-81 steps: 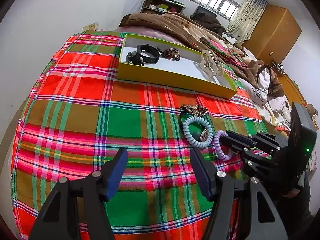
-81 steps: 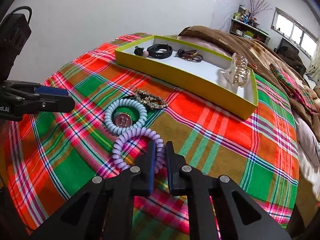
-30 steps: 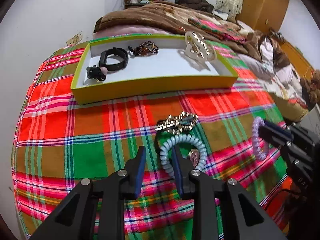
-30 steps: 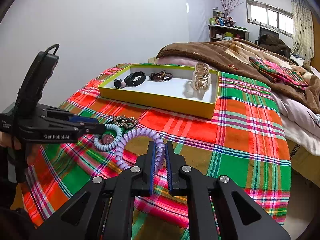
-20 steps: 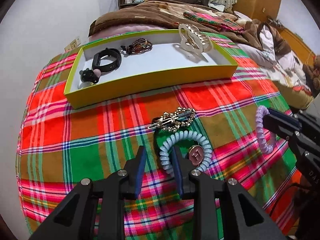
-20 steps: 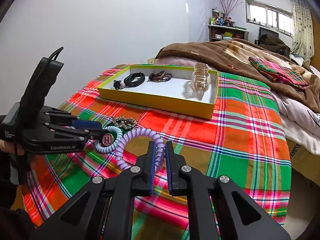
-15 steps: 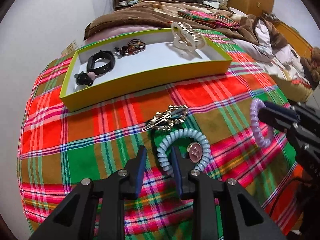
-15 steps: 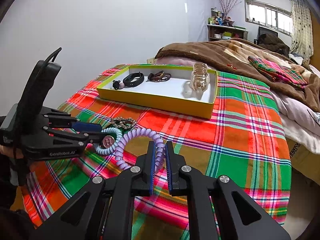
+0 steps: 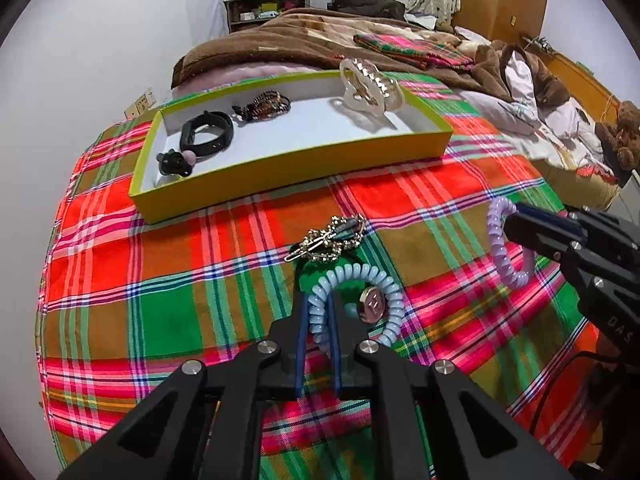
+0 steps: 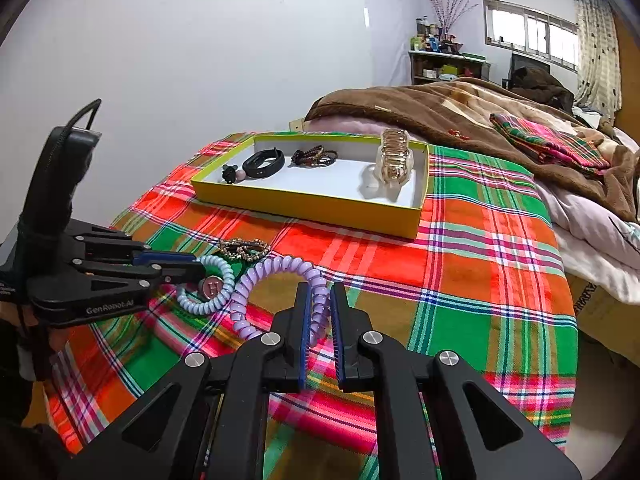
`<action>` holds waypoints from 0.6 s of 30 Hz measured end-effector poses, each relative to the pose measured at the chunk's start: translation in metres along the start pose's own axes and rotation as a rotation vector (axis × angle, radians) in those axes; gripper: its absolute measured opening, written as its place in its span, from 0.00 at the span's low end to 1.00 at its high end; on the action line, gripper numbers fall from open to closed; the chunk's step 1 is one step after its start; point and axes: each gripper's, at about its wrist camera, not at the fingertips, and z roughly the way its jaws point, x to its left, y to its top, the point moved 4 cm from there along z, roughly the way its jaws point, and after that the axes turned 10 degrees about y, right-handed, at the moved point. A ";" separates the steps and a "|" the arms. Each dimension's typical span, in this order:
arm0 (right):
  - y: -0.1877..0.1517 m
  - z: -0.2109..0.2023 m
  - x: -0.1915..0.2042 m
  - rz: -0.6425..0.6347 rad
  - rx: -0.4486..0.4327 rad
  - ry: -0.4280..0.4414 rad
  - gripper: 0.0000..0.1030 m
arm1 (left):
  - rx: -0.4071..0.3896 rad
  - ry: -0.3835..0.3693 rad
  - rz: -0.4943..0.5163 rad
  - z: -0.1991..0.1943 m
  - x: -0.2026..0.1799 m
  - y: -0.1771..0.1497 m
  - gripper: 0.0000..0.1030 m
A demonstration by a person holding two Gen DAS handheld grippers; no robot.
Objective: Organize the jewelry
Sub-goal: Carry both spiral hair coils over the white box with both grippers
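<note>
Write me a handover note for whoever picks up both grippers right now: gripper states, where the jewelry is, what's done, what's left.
Left gripper: shut on the blue coil hair tie, low over the plaid cloth.
Right gripper: shut on the purple coil hair tie, held above the cloth.
Done: black band, beaded bracelets, clear hair claw and a small black-and-pink piece sit in the yellow tray.
Left: carry both hair ties to the tray, then the gold hair clip on the cloth.

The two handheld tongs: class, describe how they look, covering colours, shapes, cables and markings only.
Both tongs are matte black, angular frames with triangular cut-outs and round silver screw heads. The fingers carry flat blue pads. Seen from the right wrist view, the left tongs bear white lettering reading GenRobot.AI, with a black box and a black cable looping above. The right tongs show partial white letters, DAS.
</note>
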 end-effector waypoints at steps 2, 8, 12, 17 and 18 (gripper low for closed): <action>0.000 0.000 0.001 -0.001 -0.001 -0.004 0.09 | -0.005 0.001 -0.009 -0.002 0.002 0.001 0.10; 0.002 -0.003 0.004 -0.004 -0.008 -0.008 0.09 | -0.024 -0.008 -0.027 -0.010 0.005 0.000 0.10; 0.003 -0.006 0.005 -0.005 -0.013 -0.013 0.09 | -0.040 -0.018 -0.033 -0.016 0.005 0.002 0.10; 0.009 -0.012 0.008 -0.008 -0.026 -0.024 0.09 | -0.060 -0.014 -0.042 -0.026 0.008 0.005 0.10; 0.011 -0.013 0.008 -0.009 -0.031 -0.025 0.09 | -0.067 -0.014 -0.044 -0.029 0.009 0.006 0.10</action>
